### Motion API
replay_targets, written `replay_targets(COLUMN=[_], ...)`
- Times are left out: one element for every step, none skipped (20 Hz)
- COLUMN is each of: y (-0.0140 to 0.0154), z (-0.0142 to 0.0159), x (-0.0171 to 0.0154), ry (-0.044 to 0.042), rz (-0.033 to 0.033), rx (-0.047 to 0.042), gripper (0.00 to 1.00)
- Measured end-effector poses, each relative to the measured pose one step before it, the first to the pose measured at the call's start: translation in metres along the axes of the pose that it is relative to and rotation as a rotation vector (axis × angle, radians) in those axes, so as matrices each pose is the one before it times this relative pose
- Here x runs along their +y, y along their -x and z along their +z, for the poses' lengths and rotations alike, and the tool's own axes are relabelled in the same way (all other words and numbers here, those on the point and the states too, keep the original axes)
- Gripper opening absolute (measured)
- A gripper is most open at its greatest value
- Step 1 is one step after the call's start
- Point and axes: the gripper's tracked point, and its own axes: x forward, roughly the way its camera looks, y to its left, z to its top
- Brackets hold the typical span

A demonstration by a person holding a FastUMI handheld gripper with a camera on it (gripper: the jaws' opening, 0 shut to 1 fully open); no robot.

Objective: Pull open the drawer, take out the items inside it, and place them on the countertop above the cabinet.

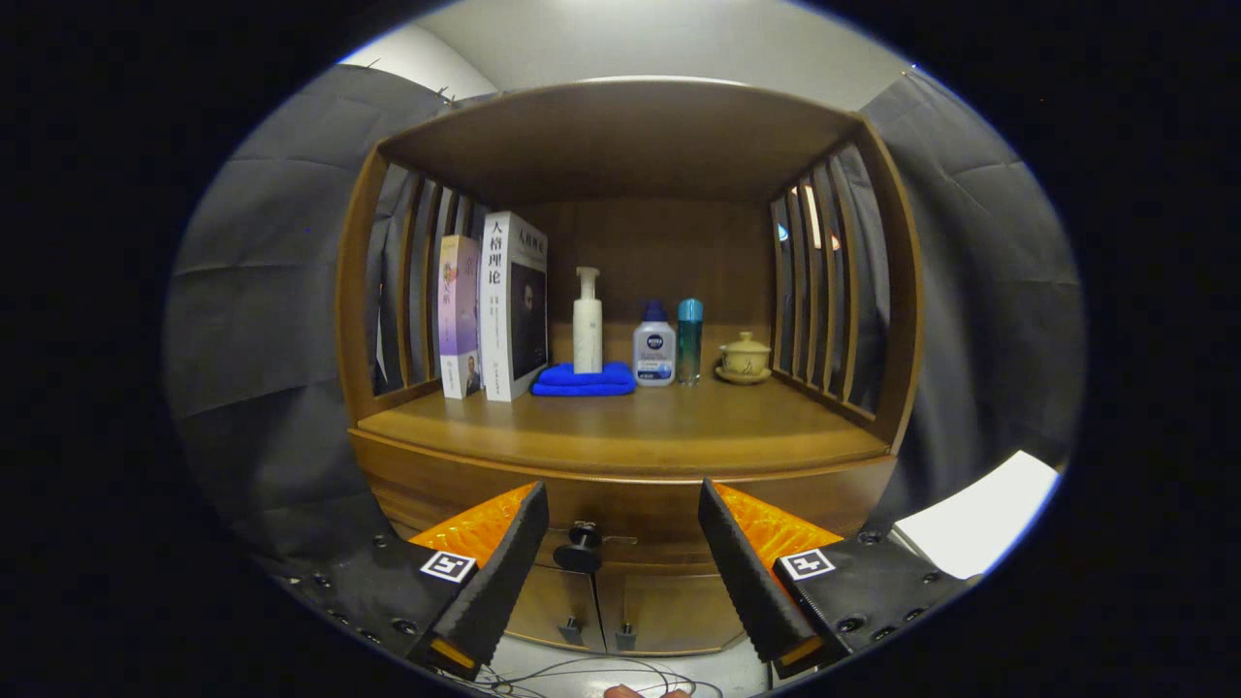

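Note:
The wooden cabinet's drawer [630, 523] sits shut just under the countertop [620, 431], so whatever it holds is hidden. Its black round knob [579, 551] lies between my fingers, closer to the left one. My gripper [621, 488] is open, with the black ribbed fingers [504, 572] spread wide on either side of the knob and a short way in front of the drawer. Neither finger touches anything.
At the back of the countertop stand two books [494, 310], a white pump bottle [587, 325] on a folded blue cloth [584, 380], a white-and-blue bottle [654, 354], a teal bottle [689, 339] and a lidded cup [745, 357]. Below the drawer are two small doors [601, 606]. Cables [582, 674] lie on the floor, and a white sheet [979, 523] is off to the right.

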Motion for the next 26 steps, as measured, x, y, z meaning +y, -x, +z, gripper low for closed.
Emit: replay_targets(y=[-0.00780,-0.00863,-0.00769,-0.00611,-0.00397,-0.00497,-0.00477,-0.00467,-0.00335,-0.00338,-0.00296,-0.00138,-0.00155,-0.00030,-0.00196,-0.00070,-0.00114,-0.00117,0.00022,0.00170,-0.00290,0.00025,0.00199,-0.00188,-0.00267,0.00288], z=[-0.00917,-0.00870,-0.00555,-0.00582,-0.00574,-0.00562,-0.00433,-0.00524,-0.00521,-0.00342,-0.00302,-0.00052,-0.00241,-0.00273,-0.00199,-0.00172,-0.00200,-0.00052,-0.00137,-0.00121,-0.00022,-0.00034,0.00018,0.00108,-0.00107,0.00091], x=[0.00186,0.00207,0.00146,0.00152,-0.00001,0.00014,0.00075,0.00099,0.00112,0.00188,0.00051,0.00069,0.00138,0.00148,0.00085,0.00219,0.00084,0.00373,0.00784,-0.00108,-0.00104,0.00055,0.00032,0.00005,0.00044,-0.00099], ry=[-0.00475,-0.00618,-0.00678,-0.00729,-0.00618,-0.00535,-0.00334,-0.00050,0.00304,0.00170,0.00321,0.00690,0.00907,0.00499,0.00247,-0.00005,0.00273,-0.00033,-0.00861,-0.00014,0.01741,0.01699,-0.00034,-0.00350,-0.00631,0.00453], rz=[0.00312,0.00292,0.00221,0.00371,0.00092,-0.00144,0.00152,0.00035,0.00014,0.00508,-0.00276,-0.00225,-0.00452,-0.00243,-0.00138,0.00518,-0.00196,0.01220,0.02571,-0.01354,-0.01457,-0.00681,-0.00756,-0.00491,-0.00014,0.00449], rx=[0.01578,0.01782,0.00976,0.00694,0.00639,0.00818,0.00834,0.00999,0.01085,0.00636,0.00469,-0.00073,-0.00109,0.00145,0.00377,0.00360,0.00447,0.00261,0.00088,0.00156,0.00380,0.00270,-0.00288,-0.00261,0.00422,0.00148], gripper=[0.98,0.98,0.98,0.98,0.98,0.98,0.98,0.98,0.98,0.98,0.98,0.98,0.98,0.98,0.98,0.92,0.86,0.79,0.73,0.67,0.61,0.55,0.49,0.42,0.38,0.35])
